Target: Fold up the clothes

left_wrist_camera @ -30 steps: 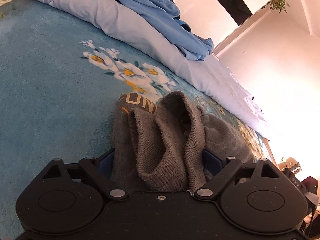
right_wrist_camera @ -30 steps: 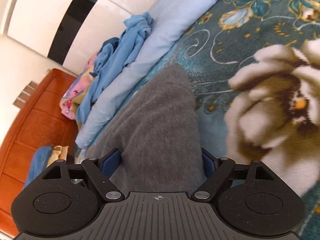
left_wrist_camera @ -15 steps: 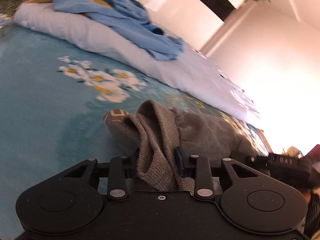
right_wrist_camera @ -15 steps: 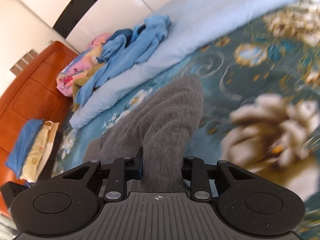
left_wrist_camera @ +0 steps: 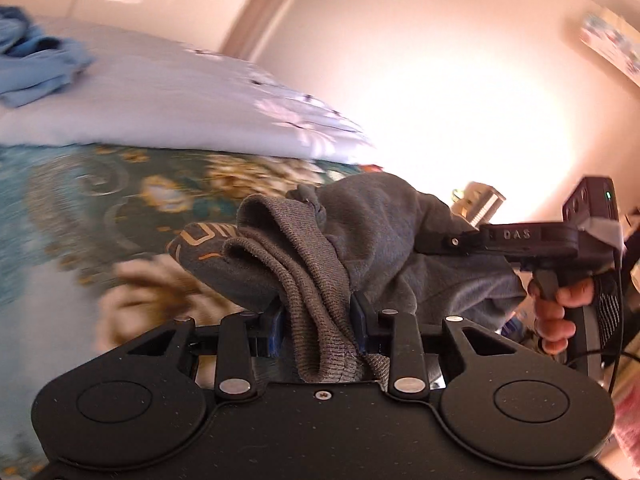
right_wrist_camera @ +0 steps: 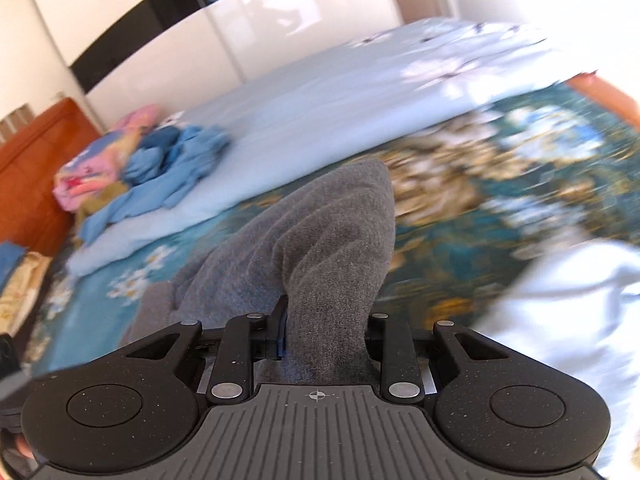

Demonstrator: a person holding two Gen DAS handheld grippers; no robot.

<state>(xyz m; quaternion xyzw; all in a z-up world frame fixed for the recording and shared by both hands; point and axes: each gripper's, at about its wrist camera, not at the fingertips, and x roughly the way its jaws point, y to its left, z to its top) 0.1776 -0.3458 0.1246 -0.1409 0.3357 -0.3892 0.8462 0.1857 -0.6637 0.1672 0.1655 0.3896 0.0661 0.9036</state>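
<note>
Grey garment (left_wrist_camera: pixel 376 232): bunched, unfolded, lifted over bed (right_wrist_camera: pixel 460 248). Left tool (left_wrist_camera: pixel 318 322), right tool (right_wrist_camera: pixel 325 330): both clamping garment. Folding barely begun.

The left claw (left_wrist_camera: pixel 316 316) has its jaws drawn close together, pinched on a bunched ribbed fold of the grey garment (left_wrist_camera: pixel 372 236) that rises between the blue pads; the right claw (right_wrist_camera: pixel 325 328) is likewise clamped on a thick fold of the same grey cloth, which runs forward from between its fingers; in the left wrist view the right claw sits to the right of the left one, a bare hand (left_wrist_camera: pixel 560 312) wrapped around its handle, index finger on the trigger.
</note>
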